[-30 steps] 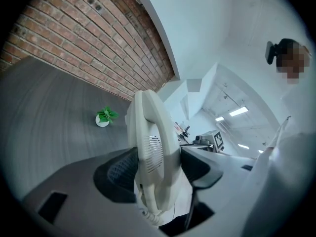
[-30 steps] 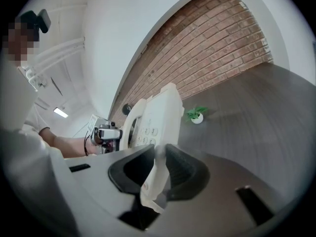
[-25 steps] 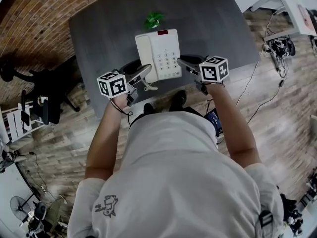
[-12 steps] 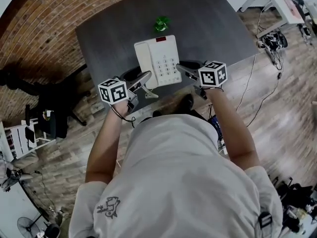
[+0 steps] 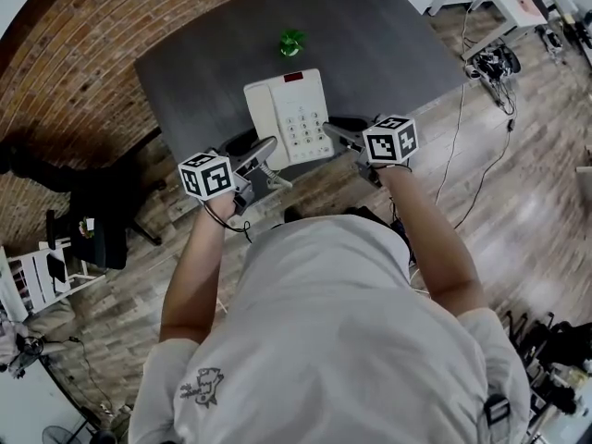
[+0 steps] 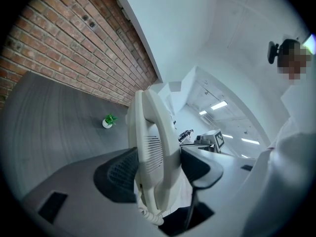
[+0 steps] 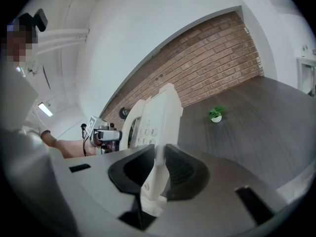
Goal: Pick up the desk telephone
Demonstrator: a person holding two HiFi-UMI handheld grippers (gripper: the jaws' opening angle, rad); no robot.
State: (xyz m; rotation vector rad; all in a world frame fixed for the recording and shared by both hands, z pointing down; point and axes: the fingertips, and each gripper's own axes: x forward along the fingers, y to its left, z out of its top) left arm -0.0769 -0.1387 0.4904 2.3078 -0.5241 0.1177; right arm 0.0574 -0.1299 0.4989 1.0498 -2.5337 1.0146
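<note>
The desk telephone [image 5: 289, 114] is held at the near edge of the table [image 5: 388, 35], its handset [image 6: 150, 147] side clamped in the wide-spread jaws of the left gripper [image 5: 264, 154] and its thin right rim pinched in the nearly closed jaws of the right gripper [image 5: 338, 133]. Both sides are best raised together and kept level, lest the handset be tipped off. The dark table is backed by a brick wall [image 5: 83, 54], and a small potted plant [image 5: 292, 42] stands near its far edge.

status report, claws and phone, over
Left claw shut on desk telephone, handset side; right claw shut on opposite edge. Phone looks lifted off desk. Small plant well beyond, nothing blocking.
</note>
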